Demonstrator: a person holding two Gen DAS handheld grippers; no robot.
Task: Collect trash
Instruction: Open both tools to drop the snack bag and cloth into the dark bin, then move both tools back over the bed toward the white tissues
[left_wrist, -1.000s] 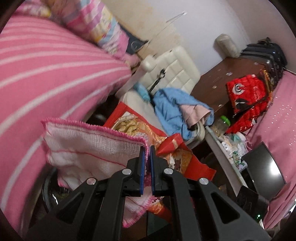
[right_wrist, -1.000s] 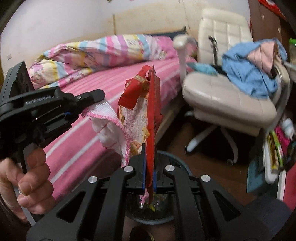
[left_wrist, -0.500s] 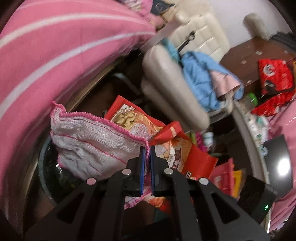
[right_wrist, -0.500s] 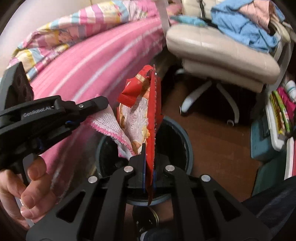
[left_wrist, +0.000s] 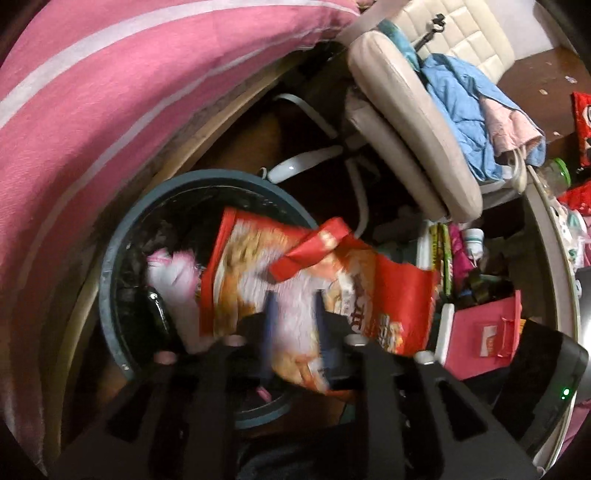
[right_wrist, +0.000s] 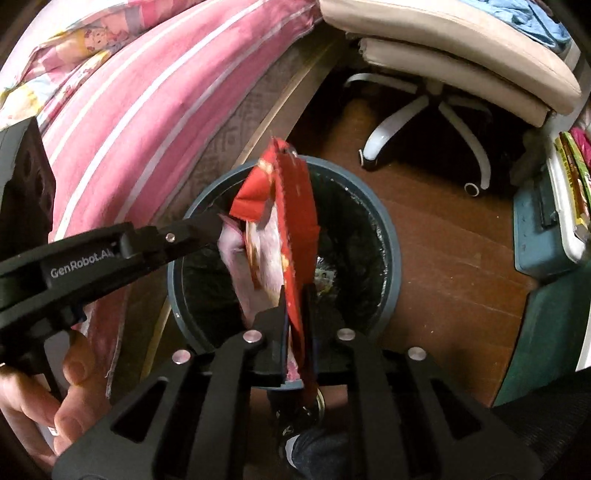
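A round dark bin (left_wrist: 110, 251) with a black liner stands on the floor below both grippers. My left gripper (left_wrist: 293, 299) is opening, and the pink-edged white cloth (left_wrist: 173, 273) hangs loose between its blurred fingers and sags into the bin. In the right wrist view the cloth (right_wrist: 236, 258) droops beside the red snack bag (right_wrist: 295, 206), over the bin (right_wrist: 393, 258). My right gripper (right_wrist: 295, 291) is opening too, with the upright bag's lower edge still between its fingers. The left gripper's tip (right_wrist: 218, 221) is at the bin's left rim.
A pink striped bed (left_wrist: 110, 92) runs along the left, close to the bin. A cream office chair (left_wrist: 406, 110) with blue clothes stands behind it, its white base (right_wrist: 436, 99) on the brown floor. A teal box (right_wrist: 535, 236) and a pink box (left_wrist: 484, 332) crowd the right. A hand (right_wrist: 37, 398) holds the left gripper.
Both grippers have sunk and tilted down over the bin. The left jaws have parted widely and the cloth has slumped into the bin. The right jaws have parted slightly around the bag.
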